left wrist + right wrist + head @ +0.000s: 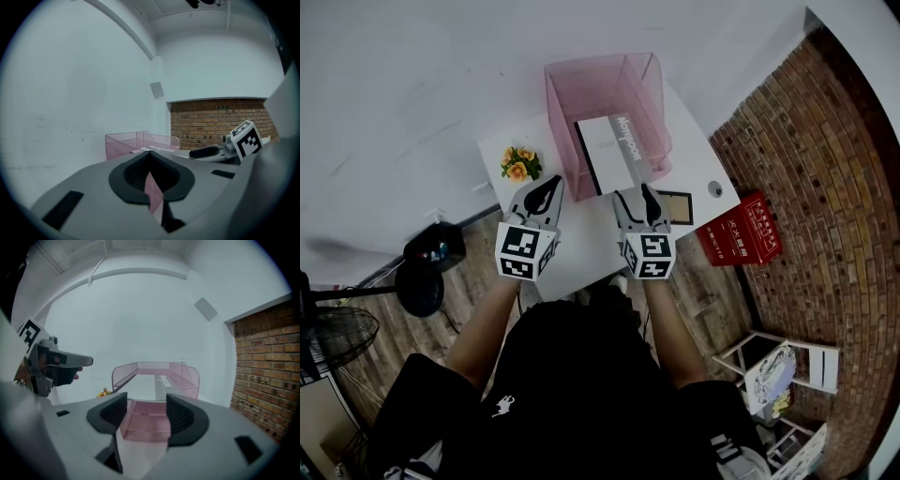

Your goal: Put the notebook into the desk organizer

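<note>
A pink mesh desk organizer [649,94] stands at the back of the white table [581,248]. The white and grey notebook [614,150] lies inside it, its near end at the organizer's open front. My left gripper [551,185] hovers shut and holds nothing, just left of the organizer's front. My right gripper [634,192] is open and empty, right in front of the notebook's near edge. In the right gripper view the organizer [187,376] and notebook [161,383] show between the spread jaws of the right gripper [146,399]. From the closed left gripper [150,153], the organizer [126,140] lies ahead.
A small pot of yellow flowers [520,164] sits on the table left of the organizer. A dark framed item [675,206] lies to the right of my right gripper. A red box [741,230] stands below the table by the brick wall [825,187]. A fan [337,337] stands at left.
</note>
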`<state>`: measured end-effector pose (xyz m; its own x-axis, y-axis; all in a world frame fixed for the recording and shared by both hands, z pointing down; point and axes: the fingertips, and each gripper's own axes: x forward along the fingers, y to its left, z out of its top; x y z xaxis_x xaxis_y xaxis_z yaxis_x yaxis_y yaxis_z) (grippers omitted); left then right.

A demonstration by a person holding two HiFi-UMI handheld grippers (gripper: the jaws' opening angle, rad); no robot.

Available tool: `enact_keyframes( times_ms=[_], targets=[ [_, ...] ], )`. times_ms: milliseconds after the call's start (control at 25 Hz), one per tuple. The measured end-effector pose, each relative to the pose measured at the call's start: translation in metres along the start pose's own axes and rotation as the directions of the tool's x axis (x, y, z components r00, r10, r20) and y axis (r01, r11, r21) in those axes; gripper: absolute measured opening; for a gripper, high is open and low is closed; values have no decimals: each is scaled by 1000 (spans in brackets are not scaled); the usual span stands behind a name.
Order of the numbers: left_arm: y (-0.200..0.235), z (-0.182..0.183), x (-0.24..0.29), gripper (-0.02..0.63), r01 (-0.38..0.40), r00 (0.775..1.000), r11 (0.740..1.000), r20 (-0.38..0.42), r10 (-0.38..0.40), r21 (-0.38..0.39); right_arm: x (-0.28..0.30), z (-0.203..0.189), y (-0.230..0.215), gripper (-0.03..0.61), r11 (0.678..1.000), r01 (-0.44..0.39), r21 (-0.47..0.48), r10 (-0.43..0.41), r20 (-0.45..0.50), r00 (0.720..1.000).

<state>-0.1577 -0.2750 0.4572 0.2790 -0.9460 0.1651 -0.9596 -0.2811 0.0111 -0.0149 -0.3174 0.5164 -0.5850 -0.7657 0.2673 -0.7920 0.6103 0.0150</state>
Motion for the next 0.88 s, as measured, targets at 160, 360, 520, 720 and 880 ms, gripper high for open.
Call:
enact_keyframes(
  times_ms=[160, 360, 520, 720, 880],
  targets=[
    [2, -1, 3, 3, 0, 1000, 1000, -2, 0, -2, 4, 0, -1, 244, 1000, -3, -2, 3, -2, 1000],
    [4, -2, 5, 3, -10, 1000, 1000, -6, 10, -7, 11, 2, -3, 244, 1000, -19, -3, 19, 1, 1000],
    [5, -2, 8, 3, -21, 1000, 1000, -8, 21, -8, 17, 3, -5, 244, 999, -31, -9, 31, 0, 1000],
    [10, -3, 10, 3, -42, 999, 999, -13, 42, -17, 28, 7, -7, 244, 999, -49, -11, 49, -1, 999],
    [15, -5, 9, 3, -63, 998, 998, -22, 62, -25, 37, 10, -8, 244, 998, -67, -14, 67, -2, 998]
  ],
)
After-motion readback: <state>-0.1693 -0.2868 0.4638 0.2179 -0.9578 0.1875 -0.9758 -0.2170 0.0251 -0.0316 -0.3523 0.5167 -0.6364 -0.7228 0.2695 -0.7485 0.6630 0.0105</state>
